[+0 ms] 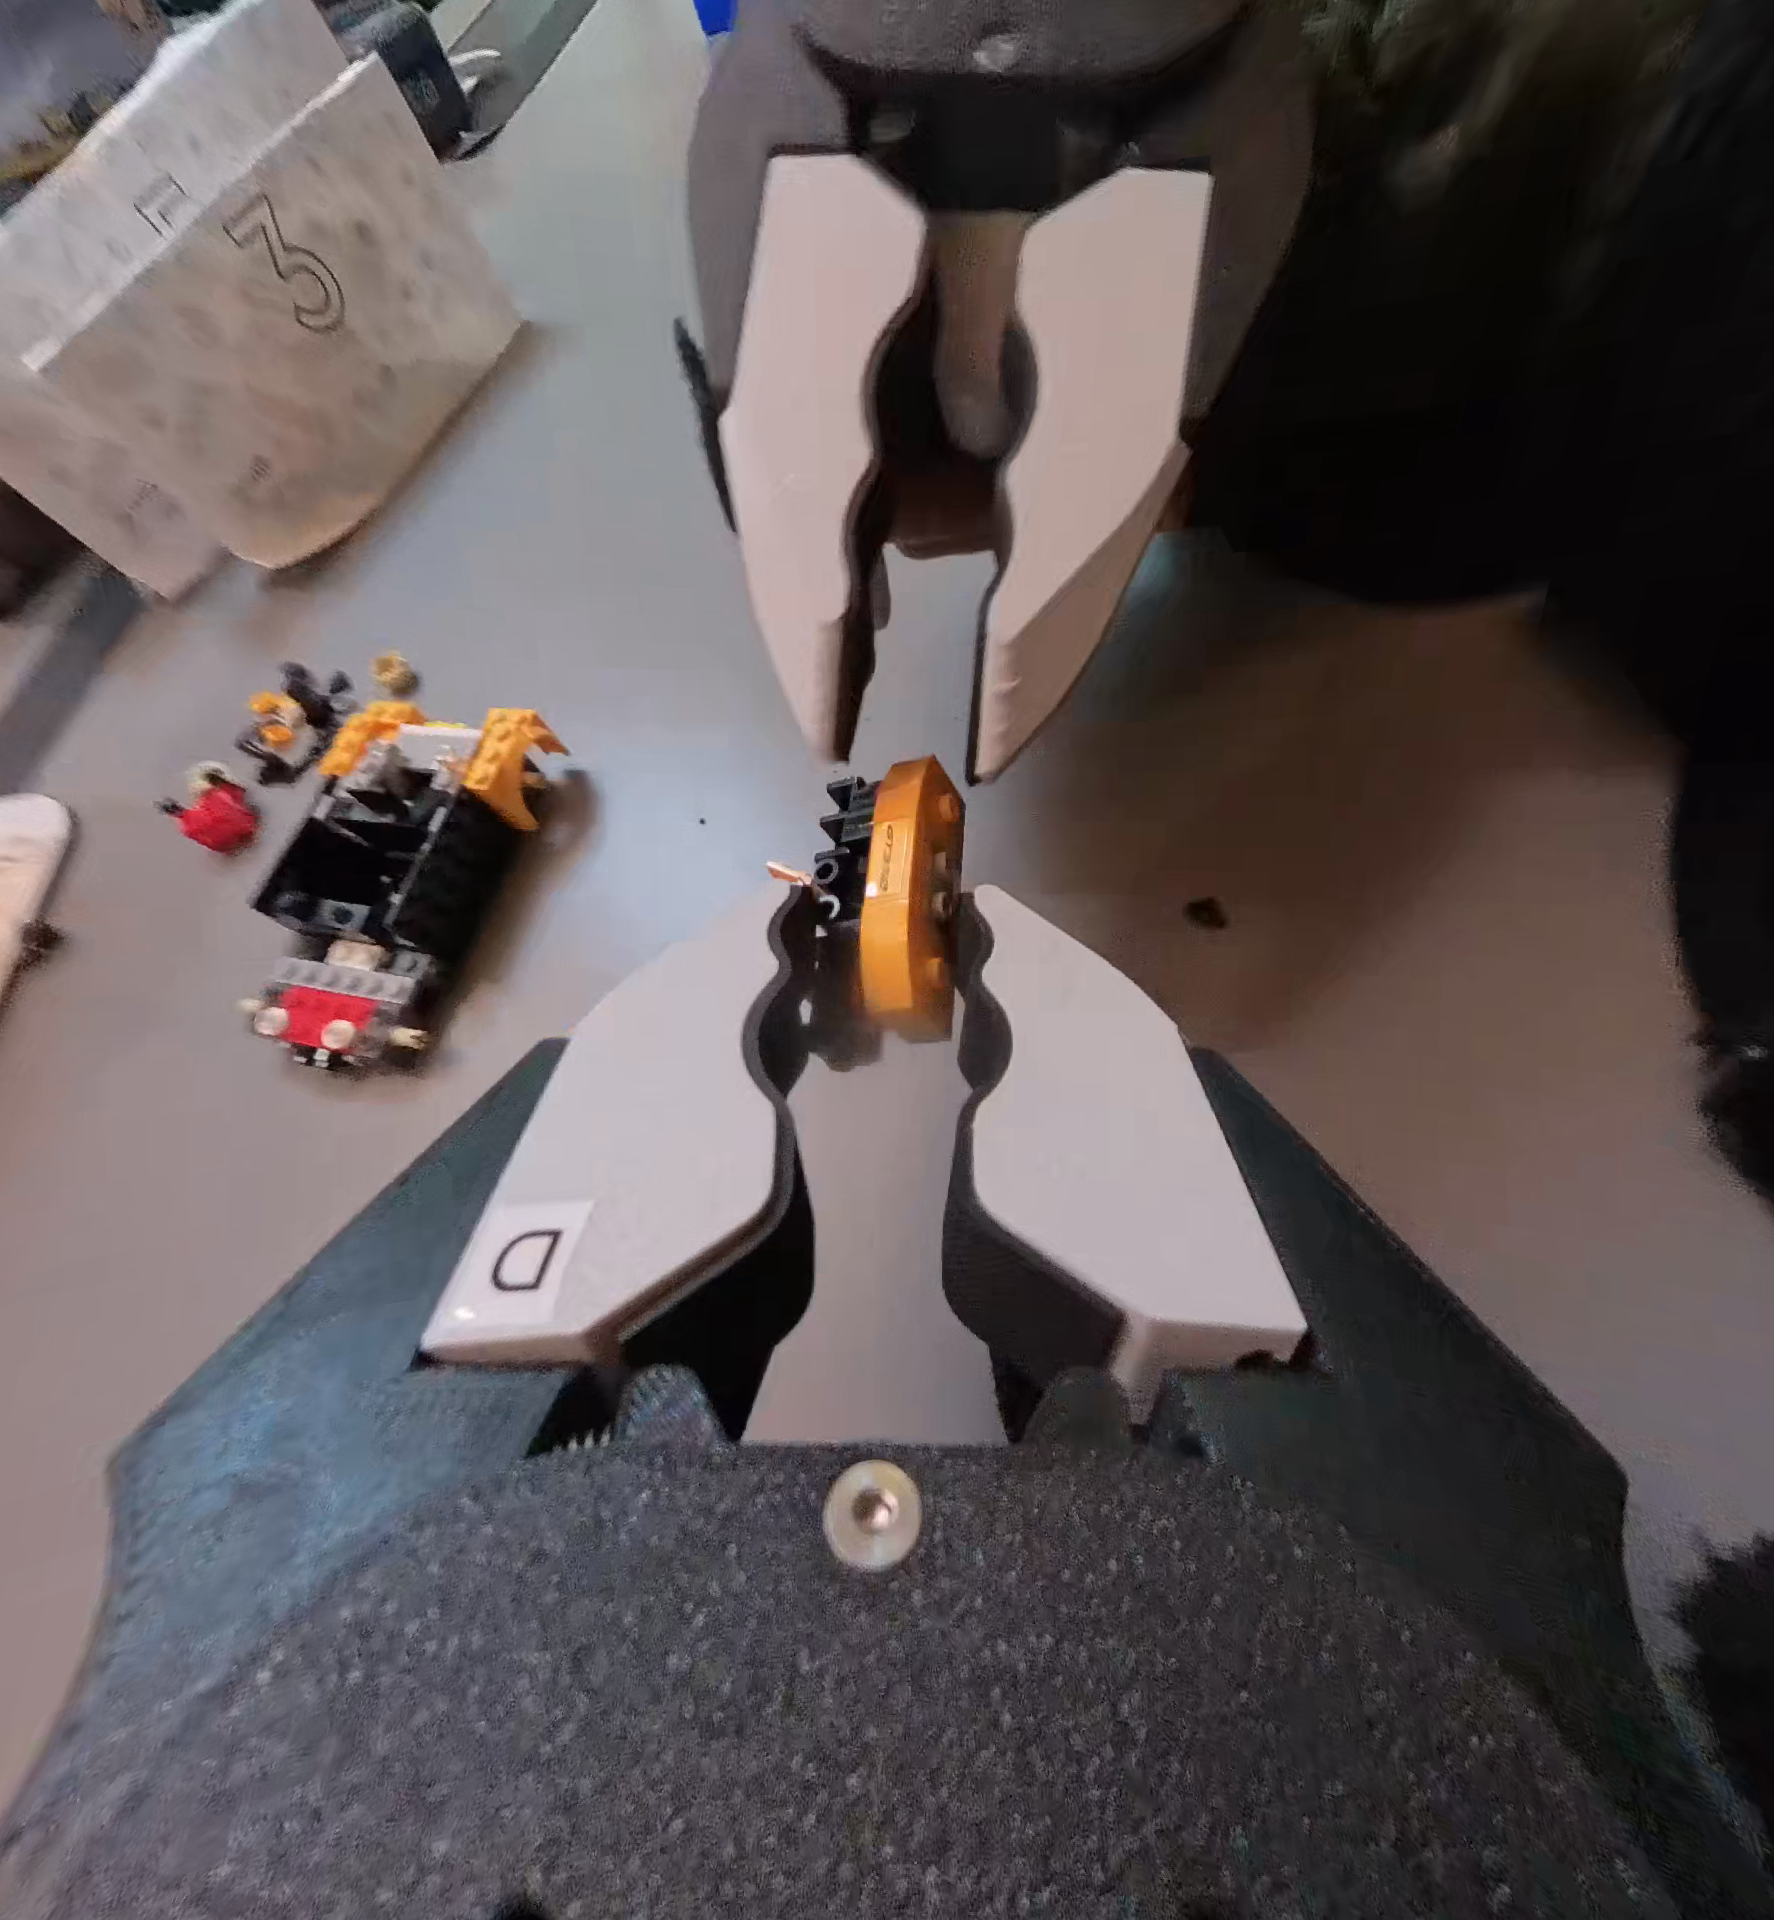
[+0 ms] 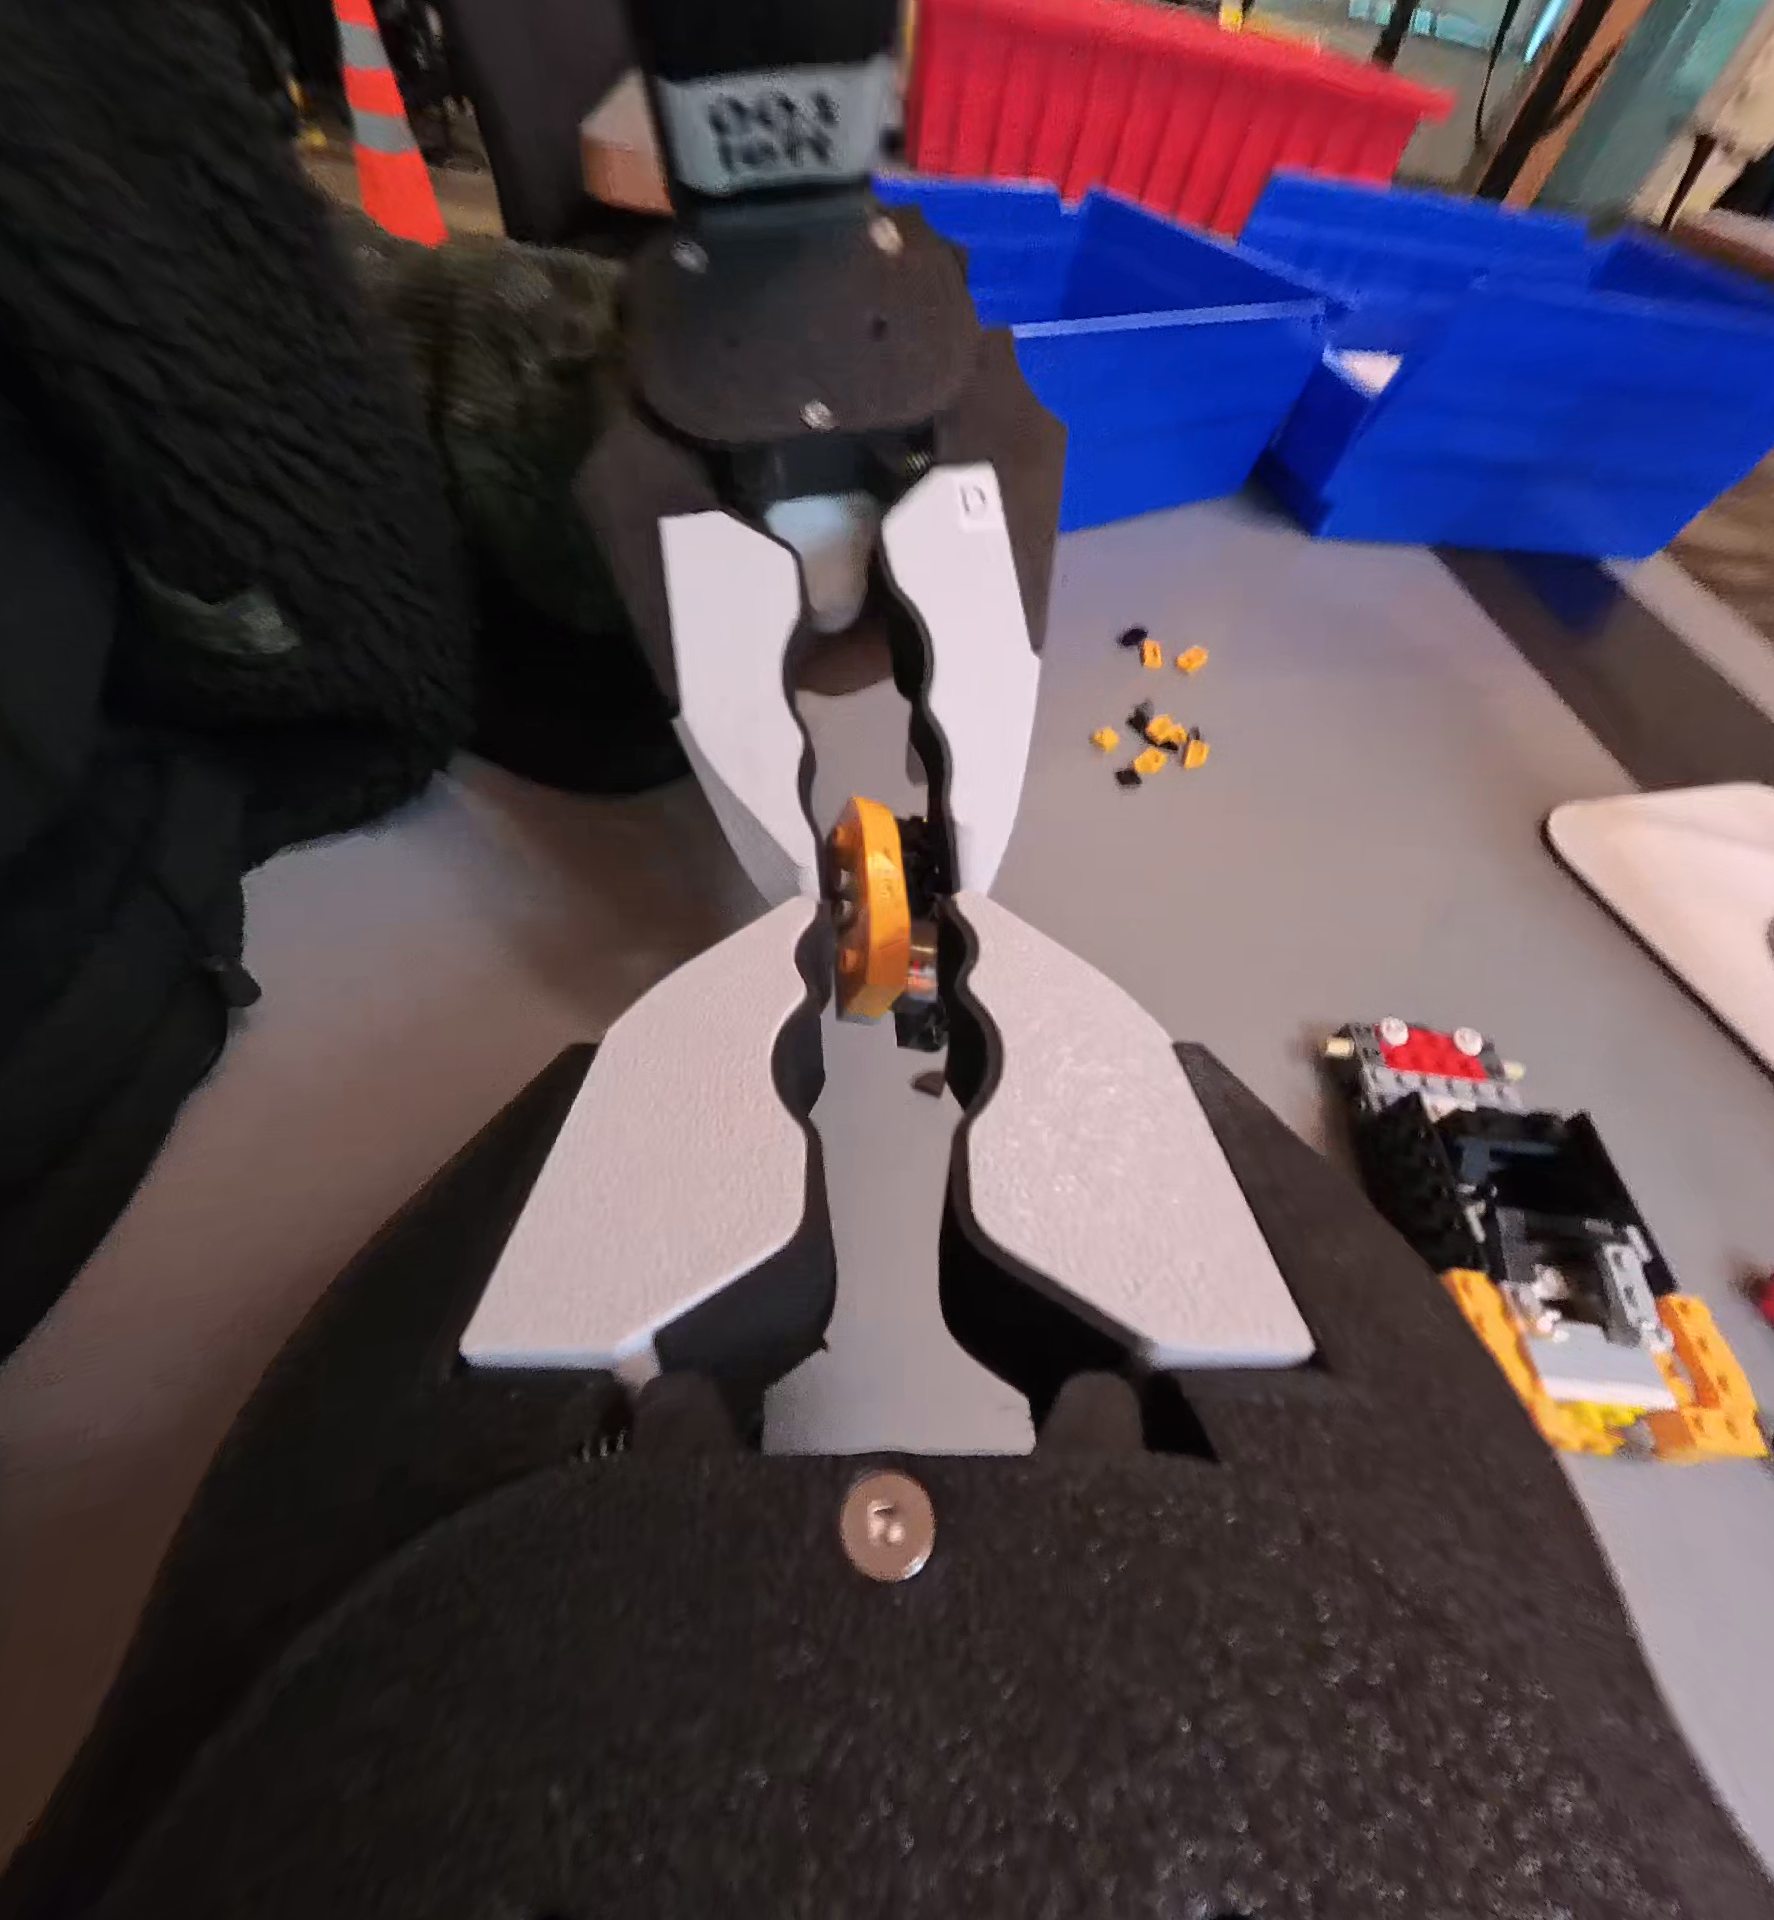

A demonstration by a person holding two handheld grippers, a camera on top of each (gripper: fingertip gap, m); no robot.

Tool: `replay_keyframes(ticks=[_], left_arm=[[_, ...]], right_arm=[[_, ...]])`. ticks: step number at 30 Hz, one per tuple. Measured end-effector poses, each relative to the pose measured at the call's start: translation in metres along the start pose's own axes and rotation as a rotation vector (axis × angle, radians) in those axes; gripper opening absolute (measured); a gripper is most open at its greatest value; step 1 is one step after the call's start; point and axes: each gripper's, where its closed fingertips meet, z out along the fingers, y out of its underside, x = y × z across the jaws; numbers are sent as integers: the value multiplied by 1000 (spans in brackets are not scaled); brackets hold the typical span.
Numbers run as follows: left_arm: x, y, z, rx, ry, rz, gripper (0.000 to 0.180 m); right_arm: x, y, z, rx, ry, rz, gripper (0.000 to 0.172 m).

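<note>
Evidently both claws meet tip to tip above the grey table, sharing one small orange-and-black brick assembly held on edge. The left claw is clenched on it, and the right claw clasps the same piece from the far side, likely to steady it in the air. A half-built brick vehicle lies well apart, near loose orange pieces and blue bins.

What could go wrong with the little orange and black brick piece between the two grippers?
The orange and black brick piece hangs above the grey table, between the left gripper and the right gripper. If both tug, it might snap apart. If both loosen, it could drop and shed bits near the brick car.
</note>
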Motion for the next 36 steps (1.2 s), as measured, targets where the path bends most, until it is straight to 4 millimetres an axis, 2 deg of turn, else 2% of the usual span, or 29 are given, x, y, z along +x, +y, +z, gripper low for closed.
replay_keyframes(ticks=[5, 7, 12, 28, 30, 31, 33, 36], left_arm=[[2, 7, 7, -95, -84, 196, 26], [5, 9, 10, -124, -92, 248, 25], [6, 19, 14, -194, -117, 321, 26], [19, 27, 18, -179, 66, 59, 25], [-5, 62, 17, -359, -36, 48, 26], [3, 53, 14, -287, 30, 3, 25], [4, 28, 7, -175, 21, -8, 25], [-2, 29, 5, -178, 6, -42, 25]], right_arm=[[-7, 14, 11, -113, -30, 0, 15], [-8, 18, 17, -152, -23, -14, 10], [-10, 30, 22, -251, -20, -15, 11], [-20, 30, 22, -212, 44, -326, 8], [-39, -1, 22, -39, -42, -266, 7], [-36, -1, 22, -57, -14, -290, 7], [-21, 5, 18, -62, 38, -244, 7], [-1, 8, 7, -43, 69, -106, 7]])
